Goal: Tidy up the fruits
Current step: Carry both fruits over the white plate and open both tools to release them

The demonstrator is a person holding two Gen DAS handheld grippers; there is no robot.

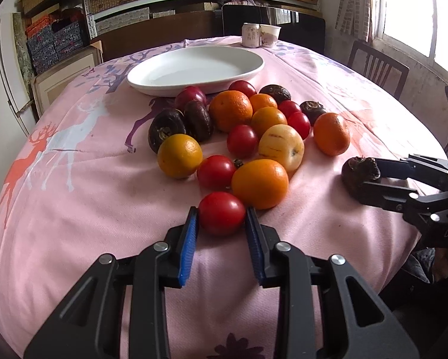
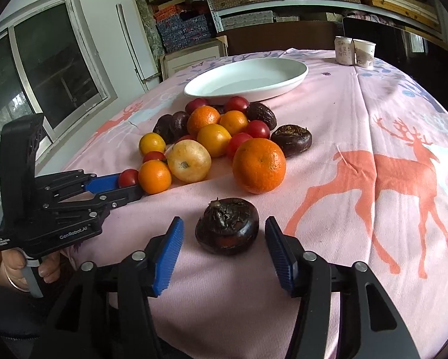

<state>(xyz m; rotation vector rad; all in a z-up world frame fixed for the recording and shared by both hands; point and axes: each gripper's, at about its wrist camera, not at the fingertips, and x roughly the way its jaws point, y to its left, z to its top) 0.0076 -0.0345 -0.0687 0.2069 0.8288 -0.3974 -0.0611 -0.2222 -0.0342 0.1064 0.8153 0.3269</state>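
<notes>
A heap of oranges, red tomatoes and dark water chestnuts lies on the pink deer-print cloth, in front of an empty white plate. My left gripper is shut on the nearest red tomato, its blue pads pressing both sides; from the right wrist view this gripper shows at the left with the tomato in it. My right gripper stands open around a lone dark water chestnut that rests on the cloth, with a gap on each side. In the left wrist view that chestnut sits between the right fingers.
A small can and a paper cup stand at the table's far edge behind the plate. A wooden chair stands by the window at the right. Shelves of boxes fill the back wall. A hand holds the left gripper's handle.
</notes>
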